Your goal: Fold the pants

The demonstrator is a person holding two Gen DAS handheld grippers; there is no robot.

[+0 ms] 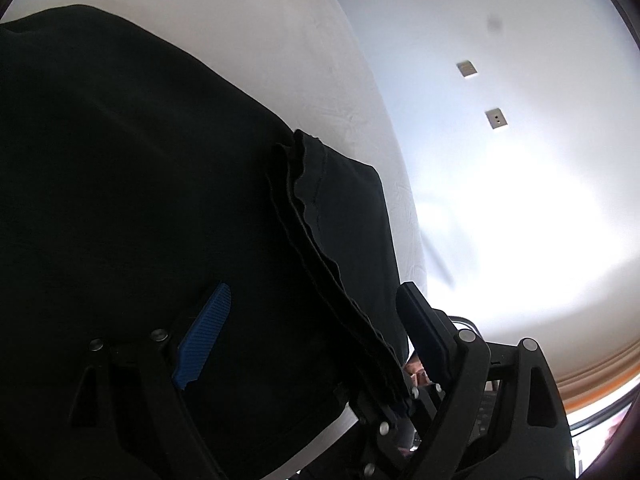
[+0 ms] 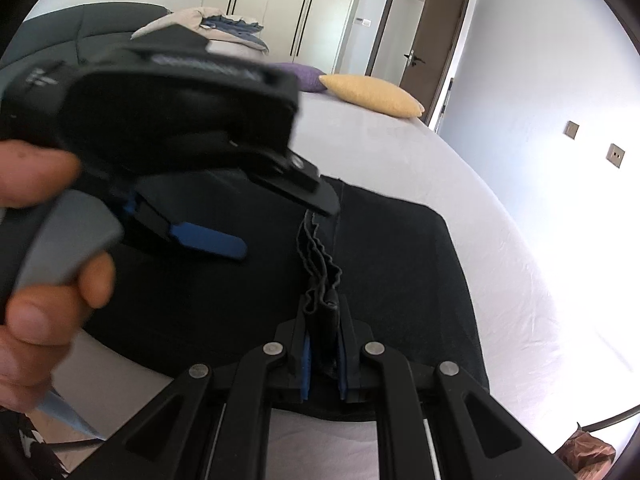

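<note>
Black pants [image 2: 400, 264] lie folded on a bed with a white sheet [image 2: 400, 152]. My right gripper [image 2: 324, 340] is shut on a bunched, layered edge of the pants [image 2: 320, 280] at the near side. My left gripper [image 1: 316, 320] is open, its blue-padded fingers [image 1: 208, 328] standing wide on either side of the same layered edge [image 1: 320, 240]. In the right wrist view the left gripper [image 2: 272, 220] hovers just above the pants, held by a hand [image 2: 48, 280].
A yellow pillow [image 2: 372, 94] and a purple pillow [image 2: 298, 74] lie at the bed's far end, with a pile of bedding [image 2: 208, 28] behind. A wardrobe [image 2: 288, 4], an open door [image 2: 436, 40] and wall sockets [image 2: 614, 155] are beyond. The bed's edge runs along the right.
</note>
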